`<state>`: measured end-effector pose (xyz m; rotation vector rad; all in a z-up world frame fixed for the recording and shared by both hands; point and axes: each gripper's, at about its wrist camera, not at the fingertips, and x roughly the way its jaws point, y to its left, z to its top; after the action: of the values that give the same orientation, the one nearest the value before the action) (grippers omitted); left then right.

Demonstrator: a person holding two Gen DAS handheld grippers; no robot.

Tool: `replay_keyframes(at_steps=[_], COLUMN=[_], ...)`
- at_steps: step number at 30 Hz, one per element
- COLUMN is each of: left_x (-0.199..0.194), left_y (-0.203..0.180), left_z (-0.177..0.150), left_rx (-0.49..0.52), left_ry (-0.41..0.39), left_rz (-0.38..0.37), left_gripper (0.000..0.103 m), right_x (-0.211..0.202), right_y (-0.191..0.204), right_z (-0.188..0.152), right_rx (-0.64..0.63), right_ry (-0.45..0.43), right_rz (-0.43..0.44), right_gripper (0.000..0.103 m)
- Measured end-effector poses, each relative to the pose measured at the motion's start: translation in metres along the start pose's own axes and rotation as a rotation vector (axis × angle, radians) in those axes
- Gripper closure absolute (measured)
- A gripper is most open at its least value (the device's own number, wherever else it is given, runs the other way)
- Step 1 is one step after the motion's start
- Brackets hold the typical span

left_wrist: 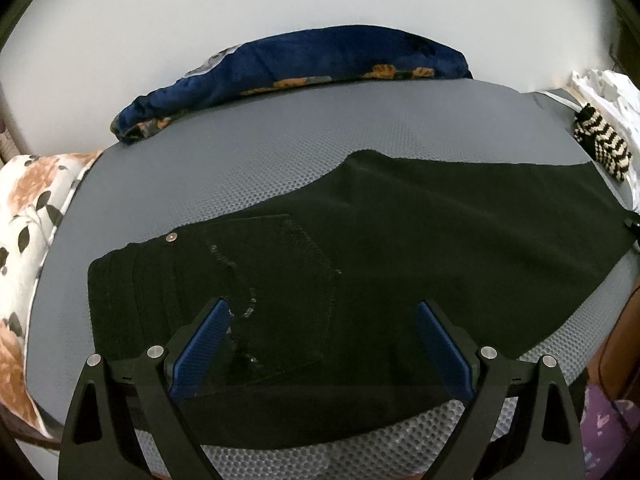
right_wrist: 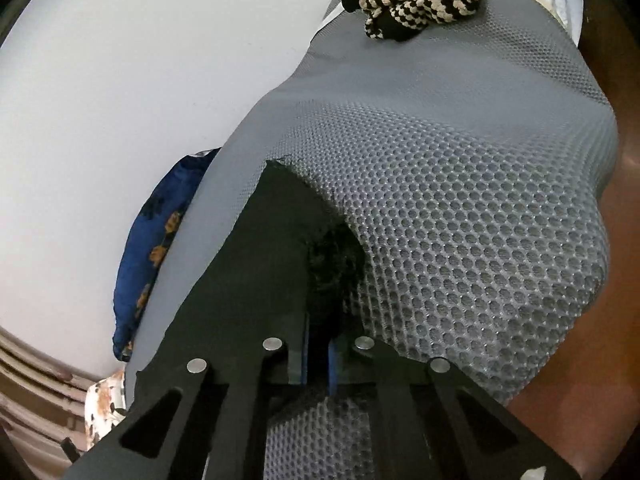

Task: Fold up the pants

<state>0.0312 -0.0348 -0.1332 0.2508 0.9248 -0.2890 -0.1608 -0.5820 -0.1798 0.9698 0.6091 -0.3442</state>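
Black pants [left_wrist: 400, 240] lie flat on the grey mesh mat [left_wrist: 280, 152]. Right gripper [right_wrist: 320, 320] is clenched on the hem; left gripper [left_wrist: 320, 336] hovers released over the waist. Judged step: grasping ends; next, left must clamp the waistband.

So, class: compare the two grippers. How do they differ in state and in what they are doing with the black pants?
The left gripper is open, its blue pads wide apart above the pants; the right gripper is shut, pinching black cloth. The left holds nothing; the right grips the pants' edge. Both have black fingers with blue pads.
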Motion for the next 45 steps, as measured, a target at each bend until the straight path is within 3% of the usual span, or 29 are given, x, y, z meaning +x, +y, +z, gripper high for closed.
replay_keyframes(at_steps=[5, 11, 17, 21, 25, 28, 37, 45], left_x=[0.0, -0.006, -0.015, -0.022, -0.025, -0.021, -0.009, -0.004], left_y=[0.024, 0.061, 0.074, 0.077, 0.081, 0.085, 0.088, 0.099], left_z=[-0.004, -0.014, -0.023, -0.028, -0.034, -0.038, -0.046, -0.05], left_rx=[-0.066, -0.19, -0.195, -0.157, -0.147, -0.161, -0.196, -0.242], left_ry=[0.0, -0.007, -0.01, -0.021, -0.032, -0.027, 0.003, 0.027], left_rz=[-0.005, -0.04, -0.045, -0.035, -0.04, -0.059, -0.09, -0.096], left_gripper=[0.009, 0.009, 0.009, 0.009, 0.009, 0.009, 0.009, 0.009], right_x=[-0.015, -0.015, 0.017, 0.057, 0.099, 0.113, 0.097, 0.091], right_y=[0.034, 0.13, 0.235, 0.28, 0.299, 0.299, 0.313, 0.321], right_z=[0.003, -0.013, -0.082, -0.146, -0.211, -0.242, -0.252, -0.278], right_rx=[-0.052, -0.218, -0.371, -0.482, -0.593, -0.698, -0.774, -0.947], right_ry=[-0.023, 0.004, 0.131, 0.265, 0.427, 0.459, 0.41, 0.376], right_rz=[0.037, 0.138, 0.282, 0.305, 0.258, 0.176, 0.14, 0.107], right_gripper=[0.098, 0.098, 0.098, 0.098, 0.098, 0.097, 0.097, 0.096])
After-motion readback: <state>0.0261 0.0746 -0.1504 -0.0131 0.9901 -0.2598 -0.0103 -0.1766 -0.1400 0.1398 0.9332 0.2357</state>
